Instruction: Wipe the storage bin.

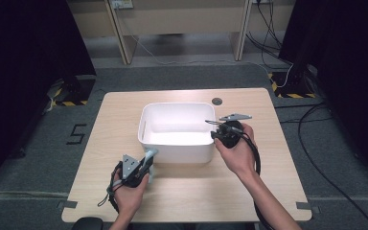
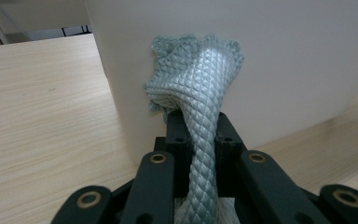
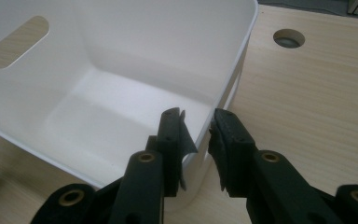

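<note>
Left tool clenched on the grey-green cloth, bunched against the white bin's near outer wall, just above the table. Right tool straddles the bin's right rim, jaws apart, not pinching. Advice: lift cloth clear of rim before dropping in; steady the bin
</note>
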### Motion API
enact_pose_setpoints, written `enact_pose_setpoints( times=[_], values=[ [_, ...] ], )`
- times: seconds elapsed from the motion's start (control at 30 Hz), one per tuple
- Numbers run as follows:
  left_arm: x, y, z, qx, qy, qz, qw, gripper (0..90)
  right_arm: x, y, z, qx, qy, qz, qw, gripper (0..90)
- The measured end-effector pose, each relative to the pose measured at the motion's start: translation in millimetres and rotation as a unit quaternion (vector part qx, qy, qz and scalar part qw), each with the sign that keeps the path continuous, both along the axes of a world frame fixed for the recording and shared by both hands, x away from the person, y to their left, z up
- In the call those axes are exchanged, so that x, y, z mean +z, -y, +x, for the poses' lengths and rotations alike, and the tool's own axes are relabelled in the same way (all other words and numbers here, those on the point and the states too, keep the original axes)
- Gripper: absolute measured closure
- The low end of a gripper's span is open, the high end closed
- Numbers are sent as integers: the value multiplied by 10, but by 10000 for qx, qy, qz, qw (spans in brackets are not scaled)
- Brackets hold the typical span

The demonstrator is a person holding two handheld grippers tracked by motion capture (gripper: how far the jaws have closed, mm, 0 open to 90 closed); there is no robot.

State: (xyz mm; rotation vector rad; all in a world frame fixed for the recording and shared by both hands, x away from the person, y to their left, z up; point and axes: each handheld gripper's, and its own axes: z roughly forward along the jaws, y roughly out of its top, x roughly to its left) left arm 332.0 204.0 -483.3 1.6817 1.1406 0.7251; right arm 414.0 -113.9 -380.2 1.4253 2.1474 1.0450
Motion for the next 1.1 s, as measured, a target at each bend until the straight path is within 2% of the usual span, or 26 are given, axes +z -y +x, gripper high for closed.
enact_pose_setpoints(
  times=[0.23,0.4,0.67,1.1],
  values=[
    [-26,5,21,10,-41,73,10000,800,-3,-1,-1,6,18,4,10000,734],
    [-57,15,46,-19,-182,191,9997,800,-5,-4,-1,6,26,7,10000,733],
    [-81,23,71,-42,-321,256,9991,800,-5,-6,-3,9,37,-5,10000,731],
    [-155,11,124,-87,-732,382,9965,800,-7,-6,-6,12,54,-11,10000,730]
  ],
)
